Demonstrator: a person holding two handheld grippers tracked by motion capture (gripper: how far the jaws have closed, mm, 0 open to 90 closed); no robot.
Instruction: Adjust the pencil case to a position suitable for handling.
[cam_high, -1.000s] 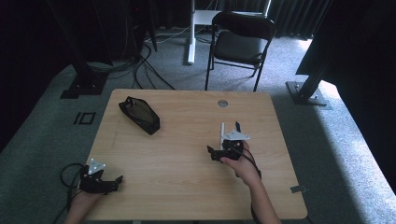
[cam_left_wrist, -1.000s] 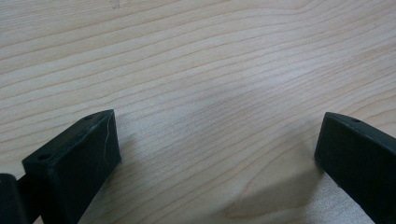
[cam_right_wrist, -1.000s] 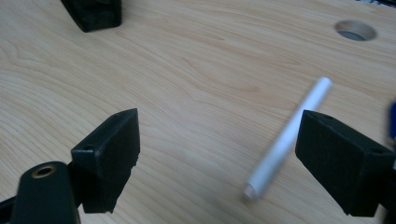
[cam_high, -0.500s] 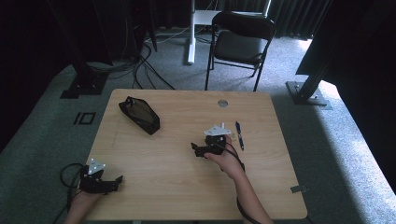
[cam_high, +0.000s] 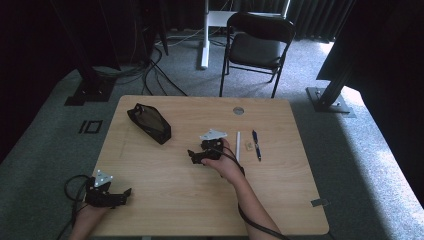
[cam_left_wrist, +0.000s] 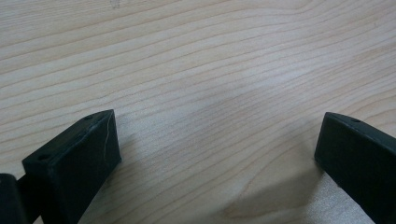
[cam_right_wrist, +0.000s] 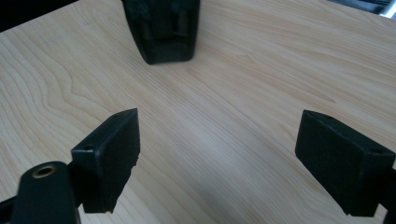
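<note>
The black pouch lies flat on the counter at about ten o'clock from the counter's middle, well clear of both hands. In the right gripper view the pouch sits at twelve o'clock, ahead of the right tongs, whose jaws stand wide apart over bare wood with nothing between them. From the high view the right tongs hover near the counter's middle, pointing toward nine o'clock. Just beside that hand, at three o'clock, lie a white pen and a blue pen, roughly parallel, with a small pale object between them.

The left tongs rest at the counter's seven o'clock corner, released as well; the left gripper view shows the left tongs spread over plain wood grain.

The counter is light wood with a round grommet near its far edge. It stands on grey carpet. Beyond it, at twelve o'clock, are a black folding chair, a white post, loose cables and dark curtains.
</note>
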